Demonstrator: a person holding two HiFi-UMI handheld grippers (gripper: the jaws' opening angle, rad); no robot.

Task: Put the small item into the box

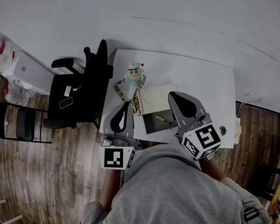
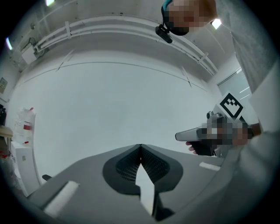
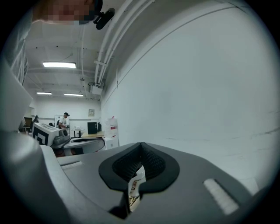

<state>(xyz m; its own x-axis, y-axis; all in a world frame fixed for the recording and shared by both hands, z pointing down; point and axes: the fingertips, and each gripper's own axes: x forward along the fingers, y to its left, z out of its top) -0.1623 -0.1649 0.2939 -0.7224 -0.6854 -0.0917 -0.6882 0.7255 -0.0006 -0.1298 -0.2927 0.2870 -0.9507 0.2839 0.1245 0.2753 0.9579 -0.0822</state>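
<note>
- At 12 o'clock from the person in the head view, the open box (image 1: 151, 126) sits on a white table (image 1: 197, 75). The small yellow item (image 1: 163, 120) lies inside its dark tray. The pale lid (image 1: 158, 98) is folded back at the tray's 12 o'clock.
- Only the head view shows the box, item and table. Both gripper views tilt up at a white wall (image 2: 131, 96).
- Left gripper (image 2: 140, 148), in its own view, has its jaws clenched tip to tip with nothing between them. In the head view it hovers at the box's 9 o'clock.
- Right gripper (image 3: 141, 146), in its own view, has its jaws pressed together at the tips too. A printed patch shows through the slit below them, too small to identify. In the head view it hangs over the box's 3 o'clock edge and hides that part.
- Only the left gripper view catches the other gripper's marker cube (image 2: 230, 106), at 3 o'clock. Only the right gripper view shows a far room with ceiling lights (image 3: 59, 64), at 10 o'clock.
- A toy figure (image 1: 134, 76) stands at the box's 11 o'clock.
- A black office chair (image 1: 82, 88) is at the table's 9 o'clock edge. A folding chair (image 1: 15, 124) stands farther out the same way on the wood floor (image 1: 60, 166).
- A grey hooded top (image 1: 167, 193) fills 6 o'clock and covers the table's near edge.
</note>
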